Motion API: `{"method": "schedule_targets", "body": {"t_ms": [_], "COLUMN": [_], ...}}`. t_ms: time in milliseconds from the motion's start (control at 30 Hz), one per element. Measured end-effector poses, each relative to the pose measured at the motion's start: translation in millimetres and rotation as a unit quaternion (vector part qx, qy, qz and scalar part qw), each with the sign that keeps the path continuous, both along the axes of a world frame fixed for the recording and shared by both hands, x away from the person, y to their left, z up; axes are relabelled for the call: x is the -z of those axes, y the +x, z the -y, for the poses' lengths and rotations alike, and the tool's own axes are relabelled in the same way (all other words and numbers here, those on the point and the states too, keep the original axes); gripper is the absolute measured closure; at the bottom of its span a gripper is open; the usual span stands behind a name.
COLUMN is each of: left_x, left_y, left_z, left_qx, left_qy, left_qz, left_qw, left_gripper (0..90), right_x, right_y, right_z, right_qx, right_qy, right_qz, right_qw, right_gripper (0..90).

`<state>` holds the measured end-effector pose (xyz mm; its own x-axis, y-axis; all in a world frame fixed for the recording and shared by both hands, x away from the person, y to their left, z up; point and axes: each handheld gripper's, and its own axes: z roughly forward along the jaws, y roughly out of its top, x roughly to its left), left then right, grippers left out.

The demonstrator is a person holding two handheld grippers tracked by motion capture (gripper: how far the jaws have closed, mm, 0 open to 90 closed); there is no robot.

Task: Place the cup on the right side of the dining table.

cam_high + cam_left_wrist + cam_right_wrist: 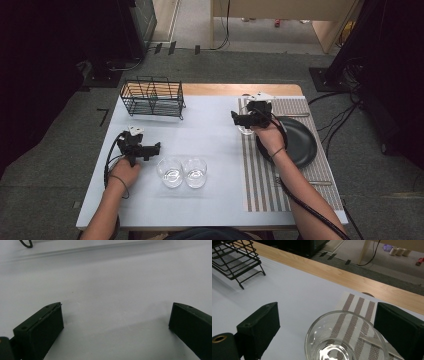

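Glass bowl [344,337]: between right claw [327,327] jaws, nearer right jaw | claw: open, gripping nothing

From my seat at the controls, the glass bowl [344,340] between my right gripper's [324,332] matt black plastic jaws is clear and glossy, catching small highlights. It sits on a woven placemat [359,307] with a coarse, striped weave. The two glass bowls [182,172] near my left gripper [116,325] look equally clear and shiny. The table cover [112,285] is smooth, matt and pale; the table edge [352,277] is bare light wood. The dish rack [152,97] is thin black wire. The dark plate [297,142] has a dull sheen.
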<state>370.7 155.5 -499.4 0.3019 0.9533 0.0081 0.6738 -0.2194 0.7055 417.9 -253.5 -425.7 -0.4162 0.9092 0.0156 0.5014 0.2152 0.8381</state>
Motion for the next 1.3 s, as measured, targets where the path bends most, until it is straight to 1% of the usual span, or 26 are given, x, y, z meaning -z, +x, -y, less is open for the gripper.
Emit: {"method": "schedule_targets", "body": {"t_ms": [467, 633, 733, 1000, 1100, 1300], "left_x": [-0.1, -0.1, -0.1, -0.1, -0.1, -0.1], "left_y": [0.2, 0.3, 0.3, 0.3, 0.3, 0.3], "left_z": [-0.2, -0.2, -0.3, -0.3, -0.3, -0.3], "left_qx": [0.001, 0.001, 0.001, 0.001, 0.001, 0.001], "left_qy": [0.000, 0.000, 0.000, 0.000, 0.000, 0.000], "left_qz": [-0.001, -0.001, -0.001, -0.001, -0.001, -0.001], "left_qw": [1.0000, 1.0000, 1.0000, 1.0000, 1.0000, 1.0000], "left_gripper": [0.0, 0.0, 0.0, 0.0, 0.0, 0.0], "right_x": [-5.3, -6.5, -7.1, -8.4, -9.9, -11.1], "right_y": [-6.1, -7.3, -8.5, -13.4, -15.7, -18.6], "right_z": [-8.5, -9.9, -11.3, -18.7, -20.2, -26.1], "right_qx": [-0.023, -0.029, -0.032, -0.048, -0.052, -0.063], "right_qy": [-0.002, 0.000, 0.001, -0.007, -0.001, -0.001], "right_qz": [-0.004, -0.011, -0.012, -0.011, -0.005, -0.007], "right_qw": [0.9997, 0.9995, 0.9994, 0.9988, 0.9986, 0.9980], "right_gripper": [6.6, 6.9, 7.0, 7.2, 7.7, 7.7]}}
